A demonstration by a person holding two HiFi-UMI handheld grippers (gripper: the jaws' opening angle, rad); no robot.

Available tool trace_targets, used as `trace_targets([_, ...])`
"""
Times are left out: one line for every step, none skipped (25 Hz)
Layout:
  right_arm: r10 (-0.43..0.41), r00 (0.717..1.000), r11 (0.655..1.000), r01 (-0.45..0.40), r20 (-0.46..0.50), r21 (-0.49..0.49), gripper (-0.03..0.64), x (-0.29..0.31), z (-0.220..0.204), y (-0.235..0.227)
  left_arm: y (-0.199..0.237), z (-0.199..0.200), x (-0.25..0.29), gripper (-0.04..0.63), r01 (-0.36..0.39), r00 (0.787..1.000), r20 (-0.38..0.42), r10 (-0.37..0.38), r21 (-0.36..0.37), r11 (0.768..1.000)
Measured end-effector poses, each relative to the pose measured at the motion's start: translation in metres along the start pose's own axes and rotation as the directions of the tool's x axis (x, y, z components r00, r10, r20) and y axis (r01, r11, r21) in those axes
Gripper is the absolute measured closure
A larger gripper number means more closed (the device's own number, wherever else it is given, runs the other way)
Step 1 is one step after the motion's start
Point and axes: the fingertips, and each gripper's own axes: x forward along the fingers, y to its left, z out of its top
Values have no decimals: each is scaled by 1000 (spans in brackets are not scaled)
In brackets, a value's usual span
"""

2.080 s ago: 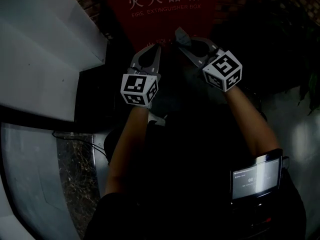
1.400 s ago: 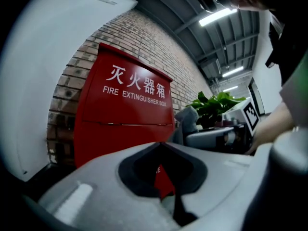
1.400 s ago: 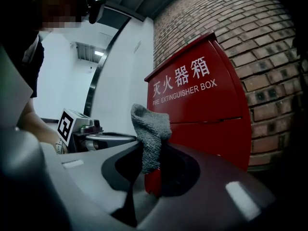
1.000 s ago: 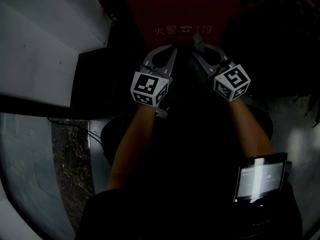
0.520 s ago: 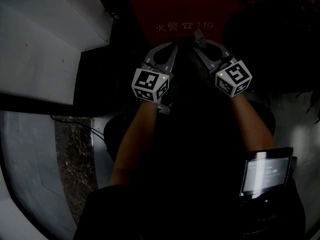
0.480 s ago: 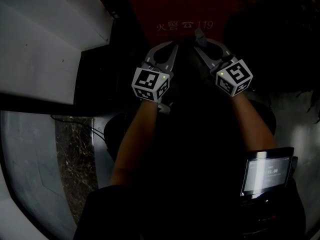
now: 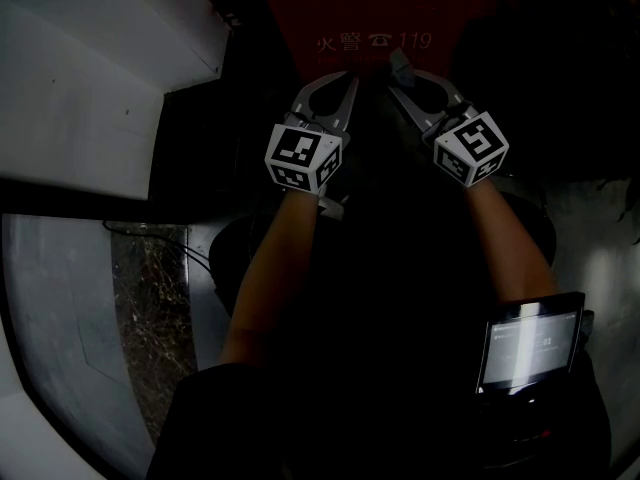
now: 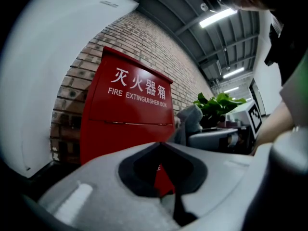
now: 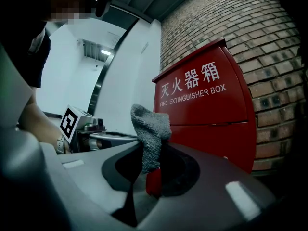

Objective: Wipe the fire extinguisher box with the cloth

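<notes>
Left gripper view, please: jaw condition?

— On the left gripper [image 8: 173,190] the jaws are closed together, with nothing between them. The red fire extinguisher box [image 8: 129,124] stands straight ahead of the tips, against a brick wall [image 8: 72,97].

— And the right gripper view?

— On the right gripper [image 9: 145,188] the jaws are clamped on a grey cloth [image 9: 150,129], which stands up above the tips. The box front lies ahead and to the right of the jaws. Contact between cloth and box cannot be determined.

— Head view?

— Both grippers are side by side and near each other. Their tips point at the lower box front, just below the white "119" lettering [image 7: 414,40].
</notes>
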Motion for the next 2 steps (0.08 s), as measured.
trace_targets([2, 1000, 1000, -2, 0, -1, 549, 1, 0, 1, 1, 0, 0, 594, -1, 1000, -2, 1, 0, 1000])
trace_targets([4, 1000, 1000, -4, 0, -3, 549, 1, 0, 1, 1, -1, 0, 594, -2, 1000, -4, 2, 1, 1000])
